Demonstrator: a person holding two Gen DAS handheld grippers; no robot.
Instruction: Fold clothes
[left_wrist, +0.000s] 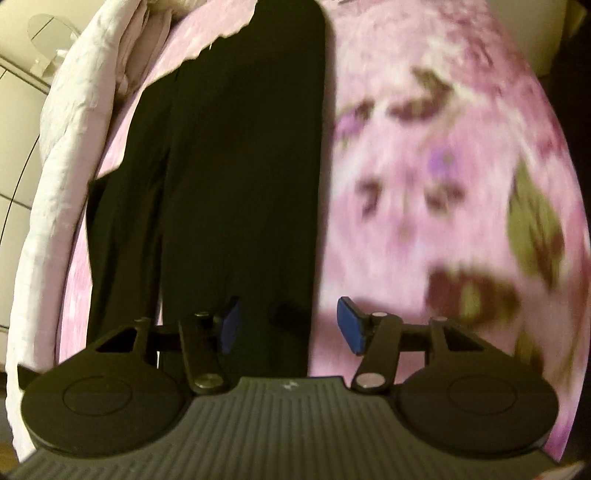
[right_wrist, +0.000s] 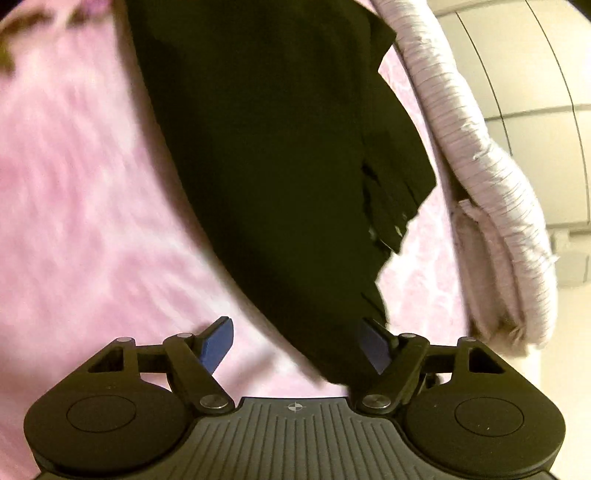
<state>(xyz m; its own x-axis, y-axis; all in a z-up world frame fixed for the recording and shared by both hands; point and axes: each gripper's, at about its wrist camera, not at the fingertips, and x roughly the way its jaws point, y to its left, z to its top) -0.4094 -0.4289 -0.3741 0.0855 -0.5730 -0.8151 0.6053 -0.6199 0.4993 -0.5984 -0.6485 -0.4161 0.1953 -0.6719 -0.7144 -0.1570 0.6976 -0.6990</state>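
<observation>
A black garment (left_wrist: 236, 177), seemingly trousers already laid lengthwise in a long strip, is spread flat on the pink floral bedspread (left_wrist: 424, 166). A pale quilt (left_wrist: 66, 147) is bunched along the bed's edge, just beside the garment's ragged side.

The left gripper (left_wrist: 286, 326) is held over the garment's near end with its jaws apart; one blue pad (left_wrist: 229, 328) is seen above the black cloth, the other above the bedspread, and nothing is clamped. The right gripper (right_wrist: 295, 345) is likewise open: its jaws straddle the garment's (right_wrist: 280, 155) near tip, one pad (right_wrist: 218, 345) over the bedspread (right_wrist: 81, 177), but no pressing on cloth is seen.

The garment is judged to be light, limp and thin, with no stiffness of its own; it would sag and slide once lifted, and stacked layers could shift apart. A hold is best taken at the two near corners of the end nearest the grippers, all layers pinched together at the hem, so that the end can be carried over toward the far end in one even fold. The smooth fabric may slip from shallow bites, so a deep pinch is advised.
</observation>
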